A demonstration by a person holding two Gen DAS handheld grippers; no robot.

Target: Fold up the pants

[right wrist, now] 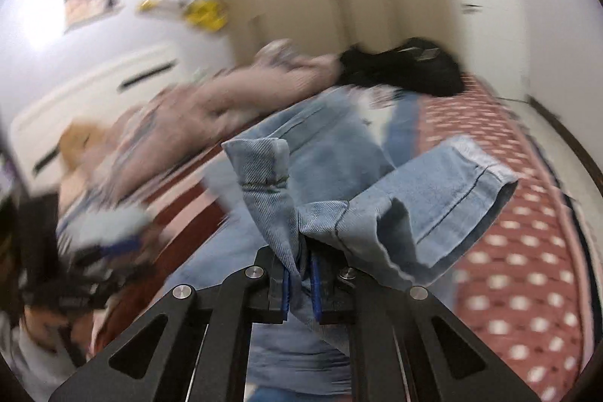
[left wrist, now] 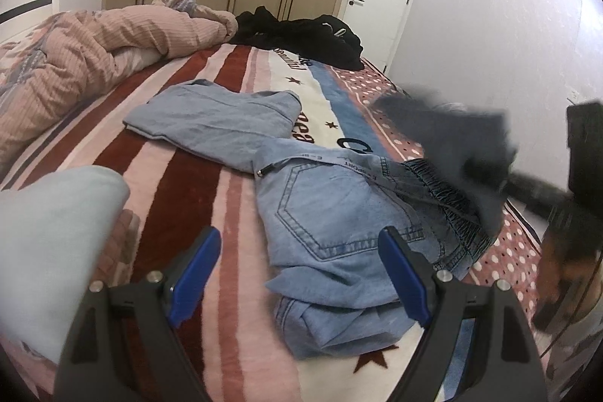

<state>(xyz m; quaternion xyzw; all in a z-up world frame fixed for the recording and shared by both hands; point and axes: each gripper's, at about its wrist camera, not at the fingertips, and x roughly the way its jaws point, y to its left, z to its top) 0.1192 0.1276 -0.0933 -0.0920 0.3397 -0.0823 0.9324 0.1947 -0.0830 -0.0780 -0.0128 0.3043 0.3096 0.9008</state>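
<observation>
Blue-padded, the left gripper (left wrist: 301, 274) gaped open over the jeans (left wrist: 339, 213) on the blanket (left wrist: 181, 183); the right gripper (right wrist: 300, 279) clamped both hems (right wrist: 377, 213).

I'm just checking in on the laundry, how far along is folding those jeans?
Early stage. Done: the jeans lie on the striped blanket, bent roughly in half but rumpled. In hand: the right gripper is shut on the leg hems, lifted; the left gripper hangs open over the seat. Left: lay the legs down, flatten, finish folding.
</observation>
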